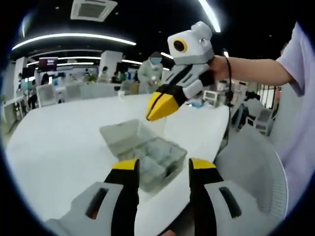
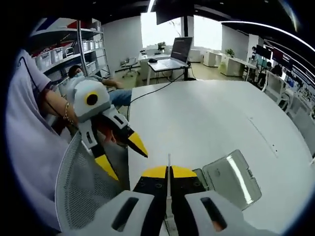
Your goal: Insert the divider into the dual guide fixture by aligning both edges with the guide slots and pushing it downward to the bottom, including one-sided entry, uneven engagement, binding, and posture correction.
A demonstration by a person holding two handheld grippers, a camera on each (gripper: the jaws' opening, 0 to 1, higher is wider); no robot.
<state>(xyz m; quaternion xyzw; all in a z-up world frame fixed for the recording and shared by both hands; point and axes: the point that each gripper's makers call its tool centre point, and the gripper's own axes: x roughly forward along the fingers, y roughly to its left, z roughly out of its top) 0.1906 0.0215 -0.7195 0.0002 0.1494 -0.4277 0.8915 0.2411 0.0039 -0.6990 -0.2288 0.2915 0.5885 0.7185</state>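
Clear plastic divider [image 2: 168, 169] stands clamped upright between the right gripper [image 2: 169, 173] fingers, above the open compartment box [image 1: 145, 150] on the white desk [image 1: 59, 137]; left gripper [image 1: 162, 164] fingers spread apart, empty.

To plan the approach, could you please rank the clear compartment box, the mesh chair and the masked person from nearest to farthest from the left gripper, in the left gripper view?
From the left gripper:
1. Clear compartment box, on the table just beyond the jaws.
2. Mesh chair, to the right beside the table.
3. Masked person, beyond the table's far edge.

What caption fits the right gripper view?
Right tongs pinch a thin clear divider upright above the open translucent plastic compartment box.
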